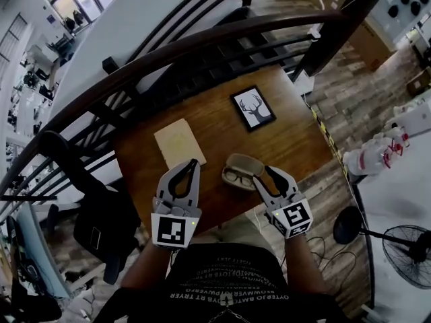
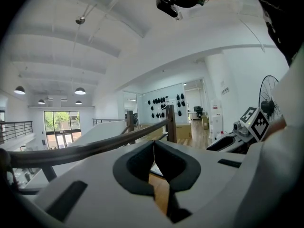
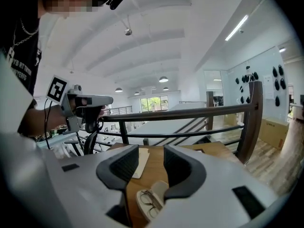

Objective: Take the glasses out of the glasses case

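Note:
An open tan glasses case point(image 1: 241, 171) lies on the wooden table point(image 1: 215, 123) near its front edge, with dark-framed glasses point(image 1: 238, 177) inside. In the right gripper view the case point(image 3: 151, 199) and the glasses point(image 3: 148, 201) lie just below the jaws. My right gripper point(image 1: 275, 173) point(image 3: 151, 158) is open and empty, hovering right beside the case's right end. My left gripper point(image 1: 193, 162) point(image 2: 153, 145) hangs to the left of the case, its jaws closed tip to tip on nothing.
A beige pad point(image 1: 179, 144) lies left of the case, and a black-framed deer picture point(image 1: 253, 108) lies farther back. A dark curved railing point(image 1: 202, 46) runs behind the table. A black fan point(image 1: 404, 247) stands on the floor to the right.

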